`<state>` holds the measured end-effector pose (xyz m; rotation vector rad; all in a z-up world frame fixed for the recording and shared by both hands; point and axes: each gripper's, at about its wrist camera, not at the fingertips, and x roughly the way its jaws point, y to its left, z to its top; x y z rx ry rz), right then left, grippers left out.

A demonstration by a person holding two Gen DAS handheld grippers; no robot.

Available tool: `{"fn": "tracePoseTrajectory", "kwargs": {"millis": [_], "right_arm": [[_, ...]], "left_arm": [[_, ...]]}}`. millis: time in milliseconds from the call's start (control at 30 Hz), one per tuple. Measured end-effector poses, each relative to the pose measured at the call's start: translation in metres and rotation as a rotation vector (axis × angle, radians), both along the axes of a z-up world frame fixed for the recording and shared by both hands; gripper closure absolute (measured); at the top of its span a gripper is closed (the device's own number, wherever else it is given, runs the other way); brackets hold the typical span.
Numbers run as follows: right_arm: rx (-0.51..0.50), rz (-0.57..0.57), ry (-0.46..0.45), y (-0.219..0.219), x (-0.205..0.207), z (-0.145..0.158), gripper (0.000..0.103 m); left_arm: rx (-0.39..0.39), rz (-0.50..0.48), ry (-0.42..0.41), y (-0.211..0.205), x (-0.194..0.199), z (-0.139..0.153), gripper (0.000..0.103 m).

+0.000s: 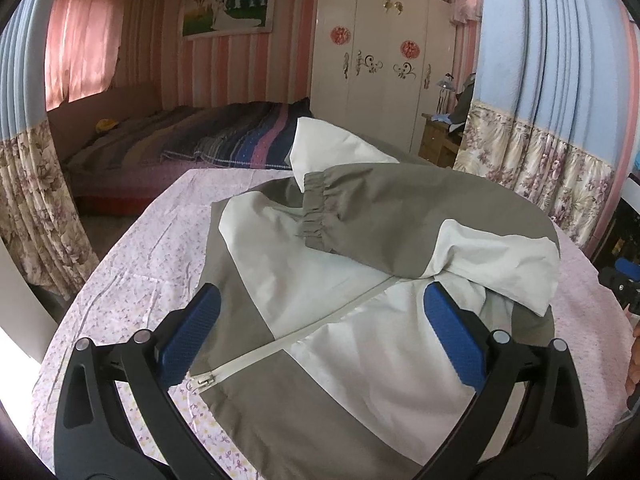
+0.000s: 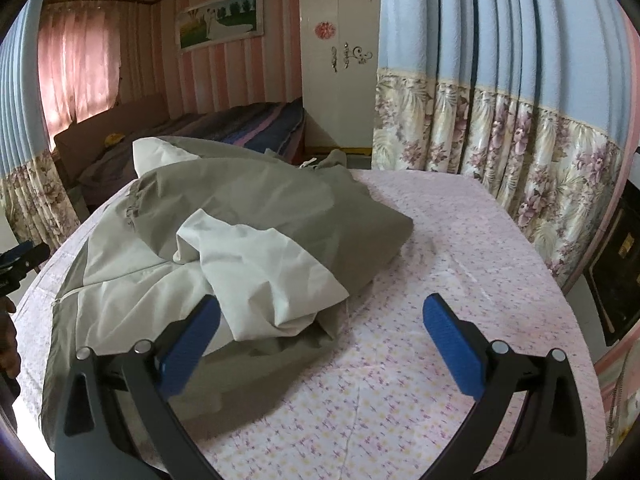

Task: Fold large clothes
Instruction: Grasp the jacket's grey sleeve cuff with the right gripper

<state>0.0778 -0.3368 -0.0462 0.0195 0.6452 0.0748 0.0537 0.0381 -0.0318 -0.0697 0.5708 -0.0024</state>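
Note:
A grey and white zip-up jacket point(image 1: 320, 272) lies front up on a table with a floral pink cloth point(image 1: 152, 248). Both sleeves are folded across its chest; the grey sleeve with the elastic cuff point(image 1: 320, 212) lies on top. My left gripper point(image 1: 320, 320) is open and empty, hovering above the jacket's zipper point(image 1: 280, 344). In the right wrist view the jacket point(image 2: 240, 232) fills the left half of the table point(image 2: 460, 248). My right gripper point(image 2: 320, 324) is open and empty, just above the jacket's near right edge and its folded white sleeve point(image 2: 264, 268).
A bed with a striped blanket point(image 1: 208, 136) stands behind the table. A white wardrobe point(image 1: 380, 60) is at the back. Blue and floral curtains point(image 2: 500, 100) hang close on the right. A dark cabinet point(image 2: 616, 264) stands at the far right. The other gripper point(image 2: 20, 260) shows at the left edge.

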Motion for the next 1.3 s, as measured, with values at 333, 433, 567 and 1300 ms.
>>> {"fn": "tracePoseTrajectory", "kwargs": {"millis": [333,433,567,1300], "right_arm": [[-0.007,0.043,0.060,0.023,0.044,-0.028,0.002],[-0.018,0.037,0.051,0.027,0.056,-0.033,0.002],[-0.015,0.019,0.073,0.023,0.074,-0.043,0.002],[-0.185,-0.159,-0.030,-0.089,0.147,-0.018,0.102]], "left_arm": [[0.003,-0.001,0.029,0.004,0.023,-0.014,0.003],[0.019,0.000,0.030,0.003,0.028,-0.014,0.003],[0.019,0.003,0.034,0.005,0.033,-0.015,0.003],[0.045,-0.025,0.041,-0.004,0.049,-0.013,0.003]]}}
